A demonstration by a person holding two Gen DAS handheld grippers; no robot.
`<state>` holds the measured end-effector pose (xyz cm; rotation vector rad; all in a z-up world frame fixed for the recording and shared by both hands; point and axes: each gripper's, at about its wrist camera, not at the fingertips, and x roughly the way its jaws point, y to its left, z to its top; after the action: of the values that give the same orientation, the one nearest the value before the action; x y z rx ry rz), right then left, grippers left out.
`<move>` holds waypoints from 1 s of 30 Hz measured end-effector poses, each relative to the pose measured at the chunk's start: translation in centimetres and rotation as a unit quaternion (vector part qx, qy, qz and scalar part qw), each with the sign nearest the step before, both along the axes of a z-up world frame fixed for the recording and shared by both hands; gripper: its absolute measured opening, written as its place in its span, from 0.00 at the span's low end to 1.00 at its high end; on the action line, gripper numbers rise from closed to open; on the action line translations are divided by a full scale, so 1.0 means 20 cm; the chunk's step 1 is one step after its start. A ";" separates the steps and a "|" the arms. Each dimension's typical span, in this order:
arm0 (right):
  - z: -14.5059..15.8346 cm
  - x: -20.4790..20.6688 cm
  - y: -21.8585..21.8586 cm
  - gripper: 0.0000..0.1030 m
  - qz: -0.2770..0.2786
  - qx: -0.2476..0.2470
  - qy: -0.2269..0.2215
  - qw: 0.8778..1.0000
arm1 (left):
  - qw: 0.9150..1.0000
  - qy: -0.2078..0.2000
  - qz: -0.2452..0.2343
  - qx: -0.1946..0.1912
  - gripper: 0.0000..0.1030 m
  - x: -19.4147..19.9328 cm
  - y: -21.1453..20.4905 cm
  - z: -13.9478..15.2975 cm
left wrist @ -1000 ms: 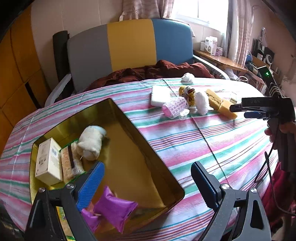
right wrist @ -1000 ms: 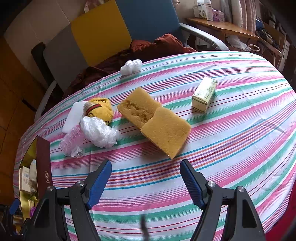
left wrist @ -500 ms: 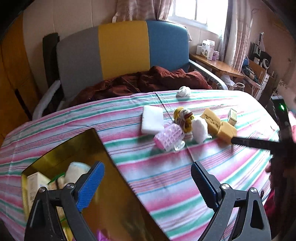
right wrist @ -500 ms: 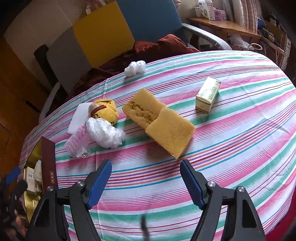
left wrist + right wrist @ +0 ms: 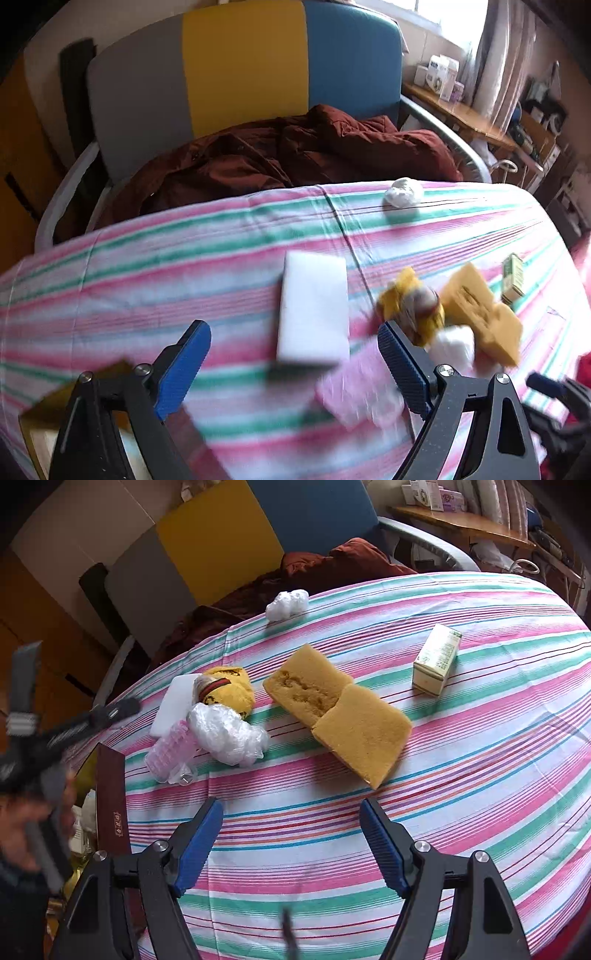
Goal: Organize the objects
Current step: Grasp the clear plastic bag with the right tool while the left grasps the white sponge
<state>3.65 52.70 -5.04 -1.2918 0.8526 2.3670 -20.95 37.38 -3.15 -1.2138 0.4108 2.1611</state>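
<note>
My left gripper [image 5: 293, 363] is open and empty, just short of a white foam block [image 5: 314, 308] and a pink ribbed bottle [image 5: 354, 387]. Beside them lie a yellow plush toy [image 5: 412, 304], a white plastic wad [image 5: 456, 345] and two yellow sponges [image 5: 480, 314]. My right gripper [image 5: 291, 840] is open and empty above the striped cloth, in front of the sponges [image 5: 340, 709], the plastic wad [image 5: 229, 734], the bottle [image 5: 171, 751], the plush toy [image 5: 229, 688] and a small green carton [image 5: 437, 659]. The gold box [image 5: 110, 801] sits at the left table edge.
A crumpled white ball [image 5: 402, 192] lies near the table's far edge. A chair with a dark red jacket [image 5: 295, 155] stands behind the table. A wooden shelf with boxes [image 5: 439, 79] is at the back right. The gold box corner [image 5: 66, 398] shows at bottom left.
My left gripper has swung away from the gold box toward the cluster of objects, now close to the white block. The right gripper has barely moved. Both stay open.
</note>
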 end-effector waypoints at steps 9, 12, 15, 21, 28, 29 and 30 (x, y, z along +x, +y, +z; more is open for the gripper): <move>-0.01 -0.01 0.01 0.76 0.000 -0.014 -0.006 1.000 | 0.997 -0.045 -0.037 -0.057 0.81 -0.18 0.24 -0.25; -0.02 -0.01 0.01 0.76 -0.002 -0.014 -0.011 1.000 | 0.995 -0.076 -0.043 -0.044 0.57 -0.22 0.22 -0.30; -0.04 -0.02 0.01 0.76 -0.004 -0.014 -0.019 1.000 | 0.995 -0.076 -0.048 -0.030 0.55 -0.23 0.19 -0.30; -0.04 -0.01 0.04 0.76 -0.019 -0.007 -0.021 1.000 | 0.997 -0.067 -0.025 -0.016 0.55 -0.29 0.08 -0.26; 0.08 -0.13 0.11 0.75 -0.004 0.031 -0.006 0.999 | 0.996 -0.088 0.002 -0.010 0.55 -0.38 -0.03 -0.31; 0.11 -0.17 0.13 0.76 0.000 0.042 -0.002 0.999 | 0.996 -0.089 0.002 -0.011 0.55 -0.38 -0.03 -0.31; 0.15 -0.23 0.16 0.76 0.004 0.058 0.000 0.998 | 0.996 -0.088 0.002 -0.011 0.56 -0.38 -0.03 -0.31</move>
<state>-0.98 55.96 -2.14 -1.2515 0.7012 2.3845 -28.52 36.87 -9.34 -1.4058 0.3572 2.0360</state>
